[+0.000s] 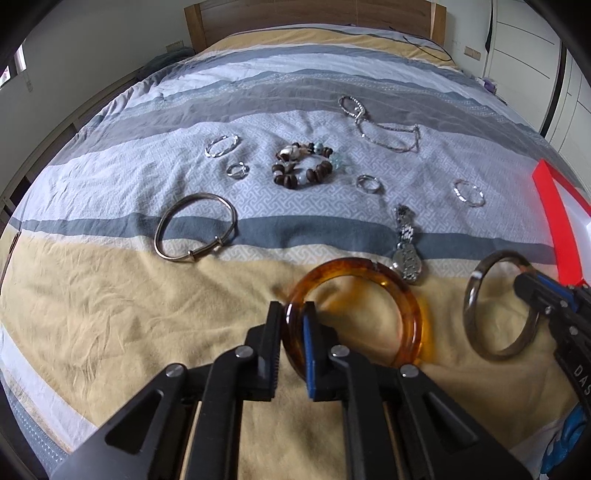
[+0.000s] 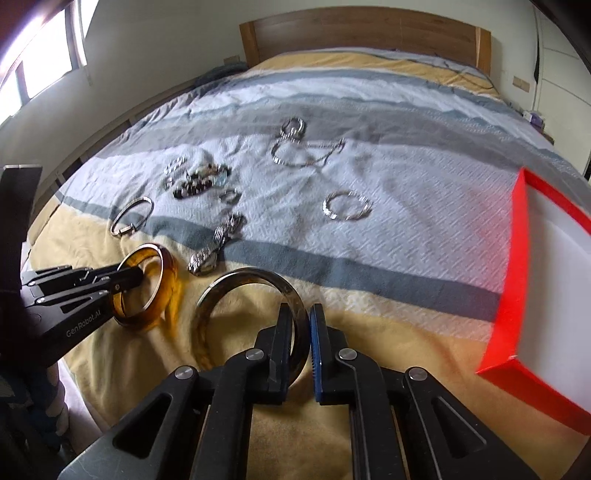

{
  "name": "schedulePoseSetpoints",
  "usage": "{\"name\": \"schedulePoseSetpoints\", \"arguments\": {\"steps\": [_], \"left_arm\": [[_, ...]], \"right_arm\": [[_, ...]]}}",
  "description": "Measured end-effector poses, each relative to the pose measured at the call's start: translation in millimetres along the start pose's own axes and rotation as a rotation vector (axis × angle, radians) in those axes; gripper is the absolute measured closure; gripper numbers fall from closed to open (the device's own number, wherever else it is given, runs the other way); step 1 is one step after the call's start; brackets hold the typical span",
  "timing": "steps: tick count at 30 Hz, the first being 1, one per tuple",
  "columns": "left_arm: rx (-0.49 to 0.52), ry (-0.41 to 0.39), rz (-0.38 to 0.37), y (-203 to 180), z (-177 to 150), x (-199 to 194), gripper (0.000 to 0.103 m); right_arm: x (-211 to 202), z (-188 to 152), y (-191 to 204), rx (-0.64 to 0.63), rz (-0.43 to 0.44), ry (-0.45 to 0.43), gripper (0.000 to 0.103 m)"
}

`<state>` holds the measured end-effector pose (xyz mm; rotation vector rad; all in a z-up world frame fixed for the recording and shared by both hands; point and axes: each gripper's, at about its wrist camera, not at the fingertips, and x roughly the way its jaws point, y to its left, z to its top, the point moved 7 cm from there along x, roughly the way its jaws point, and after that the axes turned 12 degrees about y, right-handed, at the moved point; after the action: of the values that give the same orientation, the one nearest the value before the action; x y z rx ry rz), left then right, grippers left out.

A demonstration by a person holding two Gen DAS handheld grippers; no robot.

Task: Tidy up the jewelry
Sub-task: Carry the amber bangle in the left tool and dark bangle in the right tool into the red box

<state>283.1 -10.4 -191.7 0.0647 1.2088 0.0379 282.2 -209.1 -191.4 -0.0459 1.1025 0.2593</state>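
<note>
My left gripper [image 1: 293, 308] is shut on an amber bangle [image 1: 402, 295], held just above the yellow part of the bedspread; it also shows in the right wrist view [image 2: 166, 269]. My right gripper [image 2: 299, 310] is shut on a grey translucent bangle [image 2: 236, 278], which also shows in the left wrist view [image 1: 476, 291]. A red-walled box with a white inside [image 2: 517, 258] lies on the bed to the right; it also shows in the left wrist view [image 1: 554, 214].
Loose jewelry lies on the striped bedspread: a metal bangle [image 1: 195, 227], a beaded bracelet [image 1: 303, 164], a watch [image 1: 406, 243], several small silver rings and bracelets [image 1: 469, 192], and a chain necklace [image 1: 388, 129]. A wooden headboard [image 1: 310, 14] stands at the far end.
</note>
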Motion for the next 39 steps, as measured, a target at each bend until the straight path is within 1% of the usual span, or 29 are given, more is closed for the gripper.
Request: {"name": "schedulePoseSetpoints", "arguments": {"steps": [7,12,14,17,22,24,27,29,31,33,36,37,39], "left_arm": [[0.03,-0.045,-0.014,-19.6,1.7,-36.3,0.094],[0.086,-0.083,-0.046,-52.5,6.5,-64.9,0.094],[0.116,-0.095,-0.069,-71.0,10.8,-74.3,0.094],[0.17,-0.118,-0.126,-108.7,20.0,-87.5,0.094],[0.291,-0.136,-0.238,-195.5,31.1,-98.1,0.094],[0.346,-0.123,-0.269,-231.5,31.3,-93.3,0.094],[0.416,-0.086,-0.29,-279.4,31.1,-75.9,0.094],[0.44,-0.052,-0.298,-303.2,32.0,-61.2,0.094],[0.454,-0.019,-0.29,-319.0,32.5,-46.2,0.094],[0.452,0.03,-0.277,-325.5,31.9,-27.3,0.094],[0.404,0.11,-0.245,-321.2,27.3,-0.5,0.094],[0.397,0.112,-0.236,-320.2,25.2,1.0,0.094],[0.395,0.101,-0.189,-318.3,21.2,-0.2,0.093]], "right_arm": [[-53.4,2.0,-22.5,0.049,-0.02,-0.091,0.094],[-91.9,-10.7,-59.9,0.114,-0.066,-0.117,0.094],[-107.1,-18.4,-84.4,0.152,-0.103,-0.126,0.093],[-124.5,-31.9,-126.4,0.219,-0.161,-0.13,0.093],[-133.7,-53.5,-193.8,0.307,-0.25,-0.098,0.093],[-133.3,-60.1,-213.9,0.323,-0.28,-0.08,0.093],[-125.2,-68.4,-237.0,0.333,-0.297,-0.039,0.093],[-115.0,-71.7,-245.0,0.325,-0.296,-0.006,0.093],[-103.5,-74.4,-249.6,0.317,-0.29,0.028,0.093],[-94.3,-78.5,-252.3,0.302,-0.295,0.058,0.093],[-83.7,-79.9,-251.8,0.269,-0.287,0.093,0.094],[-80.9,-79.3,-251.7,0.257,-0.278,0.098,0.094],[-77.2,-77.9,-250.1,0.23,-0.29,0.11,0.095]]}}
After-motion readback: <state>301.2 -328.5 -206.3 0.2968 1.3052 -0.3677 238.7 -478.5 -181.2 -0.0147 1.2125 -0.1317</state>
